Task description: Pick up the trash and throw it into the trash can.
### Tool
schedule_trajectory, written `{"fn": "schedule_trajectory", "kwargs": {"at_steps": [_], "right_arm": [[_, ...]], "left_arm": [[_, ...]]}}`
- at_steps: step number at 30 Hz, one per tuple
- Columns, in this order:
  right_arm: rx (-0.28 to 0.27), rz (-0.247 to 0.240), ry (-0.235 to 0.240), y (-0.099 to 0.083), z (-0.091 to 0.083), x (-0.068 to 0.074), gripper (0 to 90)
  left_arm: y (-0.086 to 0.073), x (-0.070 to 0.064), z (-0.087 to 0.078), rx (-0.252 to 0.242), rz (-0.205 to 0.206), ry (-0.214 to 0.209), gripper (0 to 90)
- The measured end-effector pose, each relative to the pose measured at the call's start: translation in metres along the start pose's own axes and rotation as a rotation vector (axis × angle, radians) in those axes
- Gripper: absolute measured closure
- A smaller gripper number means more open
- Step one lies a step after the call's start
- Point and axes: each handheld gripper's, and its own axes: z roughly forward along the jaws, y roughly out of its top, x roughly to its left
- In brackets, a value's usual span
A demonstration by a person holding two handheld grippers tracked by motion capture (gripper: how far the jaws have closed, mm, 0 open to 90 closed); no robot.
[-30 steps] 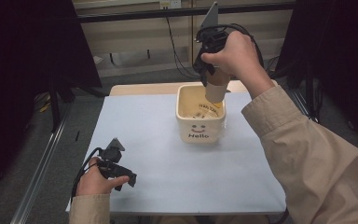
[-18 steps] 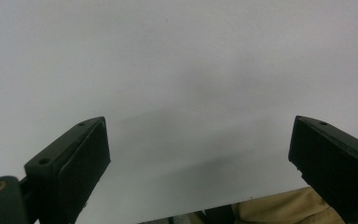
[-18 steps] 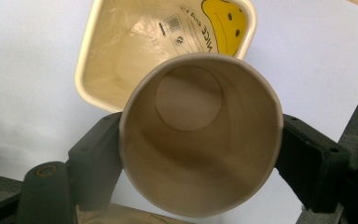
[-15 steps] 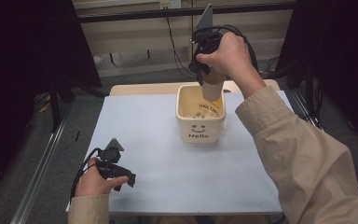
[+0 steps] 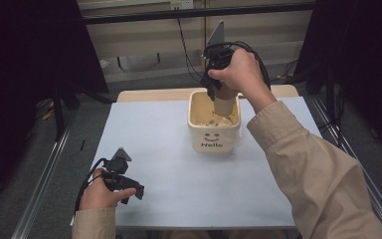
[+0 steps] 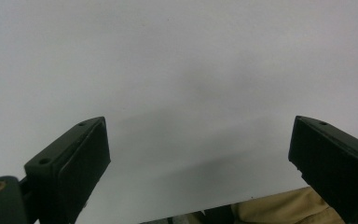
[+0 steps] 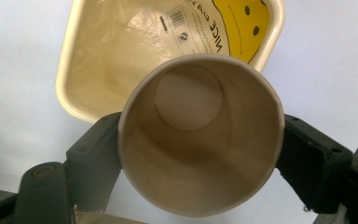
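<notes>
A cream square bin (image 5: 214, 140) with a smiley face and the word "Hello" stands on the white table top (image 5: 169, 164), towards the back. My right gripper (image 5: 223, 99) is shut on a pale paper cup (image 5: 224, 105), held upright with its base just inside the bin's mouth. In the right gripper view the empty cup (image 7: 200, 135) sits between both jaws, above the bin (image 7: 102, 56), which holds a yellow smiley wrapper (image 7: 237, 23). At the near left my left gripper (image 5: 132, 191) rests low over the table; its jaws stand wide apart over bare table (image 6: 177, 70), holding nothing.
The table's near edge runs just below the left hand (image 5: 97, 194). A metal rail (image 5: 45, 174) borders the table's left side and another (image 5: 363, 174) the right. A beige sleeve (image 5: 308, 174) crosses the right half of the table.
The right hand has lifted the cup a little and shifted it slightly left over the bin. The left gripper has stayed where it was.
</notes>
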Motion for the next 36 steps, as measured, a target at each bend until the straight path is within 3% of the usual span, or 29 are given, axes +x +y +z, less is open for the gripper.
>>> {"fn": "schedule_trajectory", "kwargs": {"at_steps": [8, 18, 28, 36], "right_arm": [[0.018, -0.003, 0.0, 0.003, 0.018, 0.0, 19.9], [0.008, -0.003, 0.009, 0.002, 0.019, 0.002, 13.6], [0.0, -0.008, 0.007, 0.0, 0.013, -0.002, 9.6], [-0.019, -0.013, 0.01, -0.006, -0.011, -0.007, 9.2]], "left_arm": [[-0.001, -0.001, 0.0, -0.004, -0.012, -0.001, 5.1], [-0.001, -0.001, 0.0, -0.001, -0.009, 0.001, 5.1], [-0.001, 0.001, -0.001, 0.001, 0.0, -0.001, 5.2], [-0.003, 0.001, 0.0, -0.002, -0.015, 0.002, 5.2]]}}
